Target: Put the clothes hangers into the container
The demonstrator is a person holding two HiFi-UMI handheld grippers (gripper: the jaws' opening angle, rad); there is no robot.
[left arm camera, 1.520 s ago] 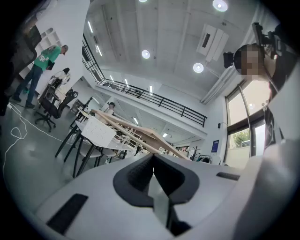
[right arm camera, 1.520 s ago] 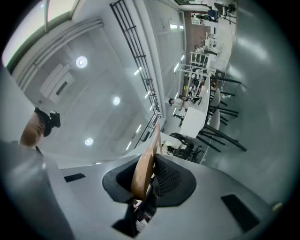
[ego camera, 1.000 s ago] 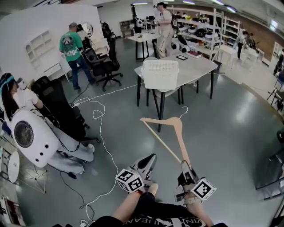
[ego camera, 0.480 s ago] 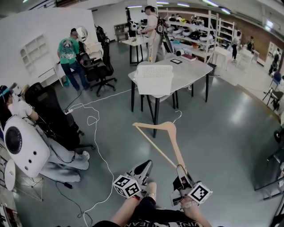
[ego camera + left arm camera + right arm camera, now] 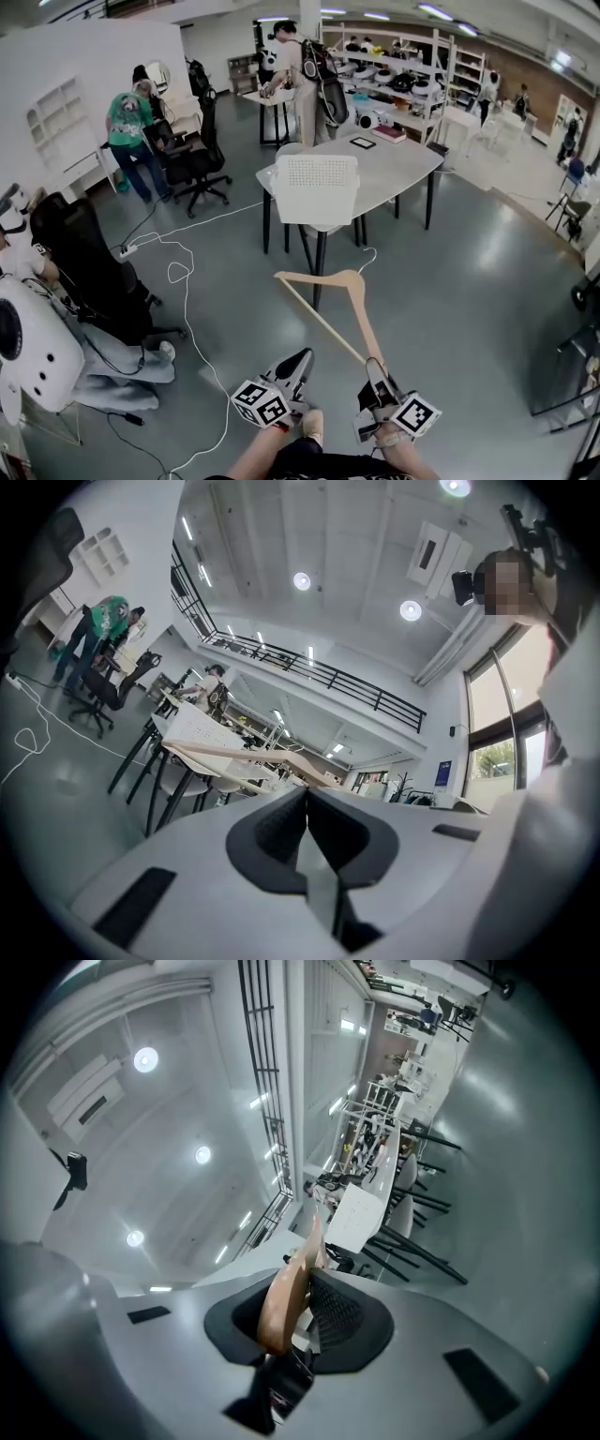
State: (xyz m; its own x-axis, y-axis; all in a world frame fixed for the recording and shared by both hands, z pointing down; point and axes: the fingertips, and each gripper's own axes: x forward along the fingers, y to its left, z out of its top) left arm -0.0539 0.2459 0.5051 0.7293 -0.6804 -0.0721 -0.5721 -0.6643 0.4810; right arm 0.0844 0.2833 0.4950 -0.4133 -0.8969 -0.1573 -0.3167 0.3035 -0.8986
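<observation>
One wooden hanger is in the air above the grey floor. It is on the near side of the white basket, lower than it and well apart from it. The basket has small holes in its side. It stands at the near edge of a pale table.

The hanger is held by one end. From that end it points forward, toward the basket. Its far end reaches a little to the left, under the basket's near side but much lower down. So I think the hanger has to go forward and up before it can drop into the basket.

The right gripper has the hanger. It is farther from the basket than the hanger is. In the right gripper view its two jaws are squeezed onto the tan wood of the hanger, and the basket shows straight ahead, past the wood.

The left gripper is beside the right one, about as far from the basket. In the left gripper view its jaws are pressed together with nothing between them. It does not touch the hanger, which shows ahead of it in front of the basket.

People stand and sit far off, beyond the basket and to its left.
</observation>
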